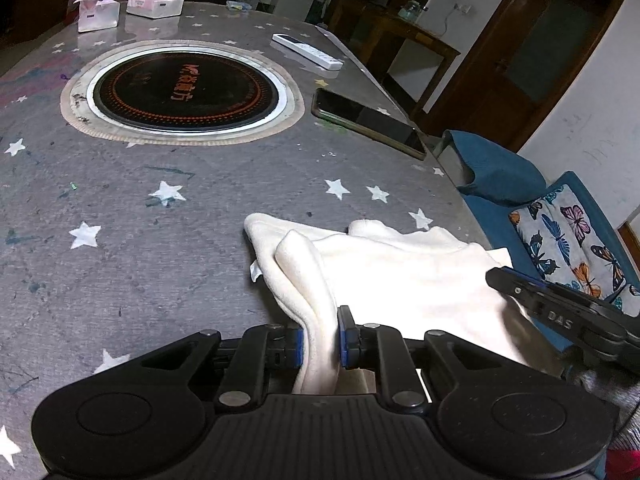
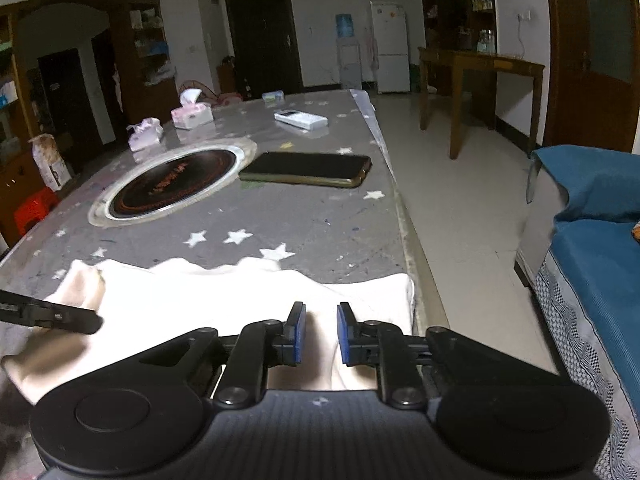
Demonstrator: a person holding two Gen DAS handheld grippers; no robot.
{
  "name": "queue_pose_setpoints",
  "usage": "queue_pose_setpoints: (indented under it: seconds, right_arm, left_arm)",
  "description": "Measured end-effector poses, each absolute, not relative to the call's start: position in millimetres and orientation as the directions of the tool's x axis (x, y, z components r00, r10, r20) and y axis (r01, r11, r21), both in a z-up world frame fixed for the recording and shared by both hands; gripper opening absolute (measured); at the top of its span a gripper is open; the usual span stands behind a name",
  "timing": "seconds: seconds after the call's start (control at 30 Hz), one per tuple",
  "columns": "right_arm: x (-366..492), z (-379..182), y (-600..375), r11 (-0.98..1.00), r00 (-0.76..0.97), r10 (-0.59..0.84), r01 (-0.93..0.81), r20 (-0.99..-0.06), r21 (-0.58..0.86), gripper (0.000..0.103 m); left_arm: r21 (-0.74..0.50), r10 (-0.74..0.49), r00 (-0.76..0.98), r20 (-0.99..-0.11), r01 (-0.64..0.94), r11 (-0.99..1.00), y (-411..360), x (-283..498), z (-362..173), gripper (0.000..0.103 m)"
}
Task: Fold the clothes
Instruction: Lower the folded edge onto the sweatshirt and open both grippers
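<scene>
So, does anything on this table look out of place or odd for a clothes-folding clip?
The phone lies right beside the cooktop set into the table. Coloured scribbles mark the tablecloth. The white garment itself looks fine.

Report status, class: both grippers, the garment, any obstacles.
Left gripper shut on cream fleece garment. Right gripper also pinching it, near table edge. Black smartphone and white remote control lie beyond, apart.

We see our left hand-held gripper [image 1: 322, 342] pinching a cream garment [image 1: 400, 276] on the starry desk [image 1: 120, 200], right hand-held gripper [image 1: 560, 308] near.
</scene>
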State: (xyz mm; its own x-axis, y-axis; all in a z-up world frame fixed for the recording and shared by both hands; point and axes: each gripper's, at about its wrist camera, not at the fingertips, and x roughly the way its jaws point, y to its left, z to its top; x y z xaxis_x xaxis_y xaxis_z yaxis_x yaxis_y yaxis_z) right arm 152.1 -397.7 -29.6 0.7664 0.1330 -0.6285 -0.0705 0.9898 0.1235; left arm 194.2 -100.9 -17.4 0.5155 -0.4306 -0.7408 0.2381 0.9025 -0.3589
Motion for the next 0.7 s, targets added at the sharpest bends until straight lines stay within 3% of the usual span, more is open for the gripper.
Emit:
queue_pose_setpoints:
  seconds: [0.43,0.7]
  right_arm:
    - [114.2,-13.5,-405.8,0.987,0.757,0.156,-0.137,-0.635,0.079,0.016]
    - [77.0,-21.4,-404.2,0.988,0.751,0.126,-0.151,-0.648,0.018,0.015]
  left_arm:
    - [-0.31,-0.404,0.555,-0.727,0.26,0.914,-99.2,183.7,-5.6,0.035]
    - [-0.268,-0.413,0.603,-0.683,0.319,0.909,-103.9,160.3,14.4,0.035]
